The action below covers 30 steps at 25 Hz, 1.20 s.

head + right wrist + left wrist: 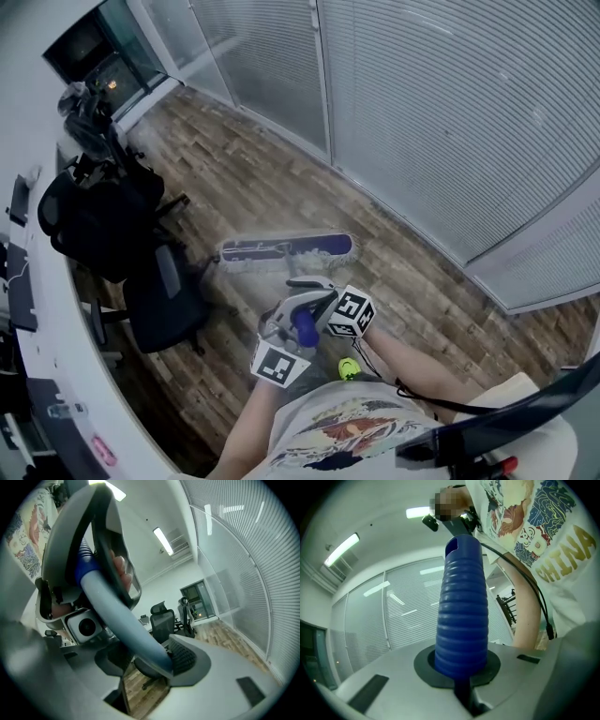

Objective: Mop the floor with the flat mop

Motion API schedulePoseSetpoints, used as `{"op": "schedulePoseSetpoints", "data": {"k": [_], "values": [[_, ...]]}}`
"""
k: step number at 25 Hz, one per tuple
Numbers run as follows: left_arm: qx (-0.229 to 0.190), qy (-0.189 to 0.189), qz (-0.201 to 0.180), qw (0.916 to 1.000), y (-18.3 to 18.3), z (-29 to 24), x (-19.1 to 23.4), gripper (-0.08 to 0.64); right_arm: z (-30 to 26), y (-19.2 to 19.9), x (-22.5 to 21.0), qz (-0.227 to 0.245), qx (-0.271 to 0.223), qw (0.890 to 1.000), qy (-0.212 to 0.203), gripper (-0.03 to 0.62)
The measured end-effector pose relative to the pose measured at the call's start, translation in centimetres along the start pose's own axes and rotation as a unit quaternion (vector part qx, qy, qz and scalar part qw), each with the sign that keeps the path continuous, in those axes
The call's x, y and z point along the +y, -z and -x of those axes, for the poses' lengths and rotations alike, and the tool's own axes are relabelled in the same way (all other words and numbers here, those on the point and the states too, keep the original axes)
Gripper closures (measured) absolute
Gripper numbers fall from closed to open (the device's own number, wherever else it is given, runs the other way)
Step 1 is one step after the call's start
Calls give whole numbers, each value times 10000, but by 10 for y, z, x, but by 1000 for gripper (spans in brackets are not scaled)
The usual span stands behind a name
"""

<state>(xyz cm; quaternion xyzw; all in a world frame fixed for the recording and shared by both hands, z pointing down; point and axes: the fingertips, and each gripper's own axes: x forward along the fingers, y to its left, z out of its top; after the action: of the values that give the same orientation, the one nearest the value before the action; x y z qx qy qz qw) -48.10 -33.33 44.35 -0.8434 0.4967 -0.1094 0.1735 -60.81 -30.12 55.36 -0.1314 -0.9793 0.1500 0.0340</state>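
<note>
The flat mop's purple and white head (286, 251) lies flat on the wood floor ahead of me. Its grey pole (126, 620) runs up to a blue ribbed grip (303, 328). My left gripper (286, 330) is shut on that blue grip (461, 620), which stands up between its jaws (459, 670). My right gripper (314, 298) sits just further down the pole. The pole crosses between its jaws (150, 663) and bears on the ribbed pad (182, 657). Both grippers are close together in front of my chest.
Black office chairs (155, 291) and a heap of dark bags (94, 211) stand at the left beside a long white desk (47, 309). Glass partitions with blinds (422, 122) bound the floor on the far side and the right. A small green thing (347, 368) is near my feet.
</note>
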Motion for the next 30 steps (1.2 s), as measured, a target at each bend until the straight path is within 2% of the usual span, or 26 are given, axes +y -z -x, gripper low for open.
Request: {"op": "schedulePoseSetpoints", "data": {"k": [8, 10, 13, 16, 20, 25, 30], "values": [[-9, -466, 229, 9987, 38, 24, 131, 547, -97, -42, -61, 388, 20, 9992, -57, 382], [66, -515, 238, 9984, 49, 30, 149, 546, -115, -43, -72, 426, 64, 9991, -48, 382], [174, -462, 146, 9987, 57, 32, 152, 548, -122, -40, -76, 453, 201, 9988, -59, 382], [182, -359, 165, 9991, 56, 26, 132, 548, -109, -30, -72, 416, 329, 9986, 17, 382], [87, 46, 62, 9999, 48, 9, 66, 546, -63, 2, -53, 374, 531, 9978, 164, 382], [16, -25, 2, 10000, 19, 5, -7, 548, -7, 14, -2, 380, 446, 9982, 132, 382], [24, 126, 9, 9999, -14, 15, -86, 548, 44, 37, 63, 392, 552, 9977, 12, 382]]}}
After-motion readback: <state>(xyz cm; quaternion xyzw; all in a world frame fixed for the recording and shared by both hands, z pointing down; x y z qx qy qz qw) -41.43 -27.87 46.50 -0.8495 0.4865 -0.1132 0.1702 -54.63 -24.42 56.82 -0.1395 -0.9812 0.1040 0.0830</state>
